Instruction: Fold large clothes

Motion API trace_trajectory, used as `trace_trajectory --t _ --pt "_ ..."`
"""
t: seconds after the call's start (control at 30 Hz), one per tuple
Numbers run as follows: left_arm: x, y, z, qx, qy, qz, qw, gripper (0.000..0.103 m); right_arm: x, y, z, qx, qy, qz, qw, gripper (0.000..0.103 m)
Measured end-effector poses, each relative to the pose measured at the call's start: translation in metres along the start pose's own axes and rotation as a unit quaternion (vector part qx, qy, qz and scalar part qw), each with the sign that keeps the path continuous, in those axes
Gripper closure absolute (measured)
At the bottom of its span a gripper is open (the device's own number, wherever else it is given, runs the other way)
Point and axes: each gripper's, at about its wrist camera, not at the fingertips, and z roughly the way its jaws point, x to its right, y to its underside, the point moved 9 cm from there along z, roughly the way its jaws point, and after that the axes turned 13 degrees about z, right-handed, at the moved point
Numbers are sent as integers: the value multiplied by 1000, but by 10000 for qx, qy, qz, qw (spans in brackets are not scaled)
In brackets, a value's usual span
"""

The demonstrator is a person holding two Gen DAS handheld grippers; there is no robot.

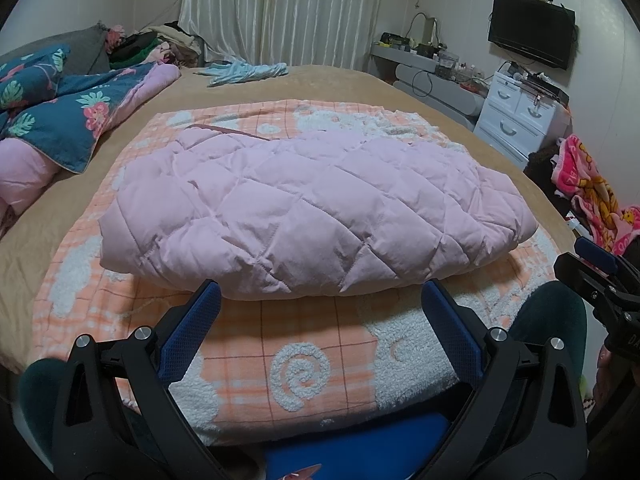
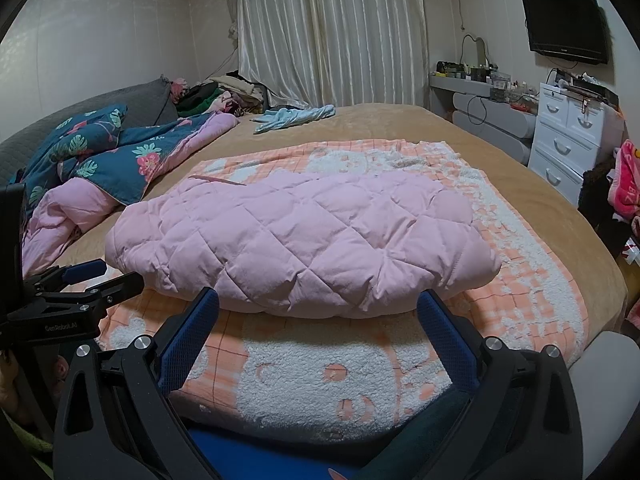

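A pink quilted jacket lies folded into a thick bundle on an orange and white fleece blanket on the bed. It also shows in the right wrist view, on the same blanket. My left gripper is open and empty, just short of the bundle's near edge. My right gripper is open and empty, also just short of that edge. The right gripper shows at the right edge of the left wrist view. The left gripper shows at the left edge of the right wrist view.
A blue floral duvet is bunched at the left of the bed. A light blue garment lies at the far end. A white drawer unit, a grey shelf and a wall television stand to the right.
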Motion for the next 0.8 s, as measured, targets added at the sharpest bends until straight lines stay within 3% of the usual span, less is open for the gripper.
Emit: trace_trajectory --t 0.8 --pt "-4 -2 -2 25 -19 0 10000 9 -2 0 -3 6 -9 0 10000 4"
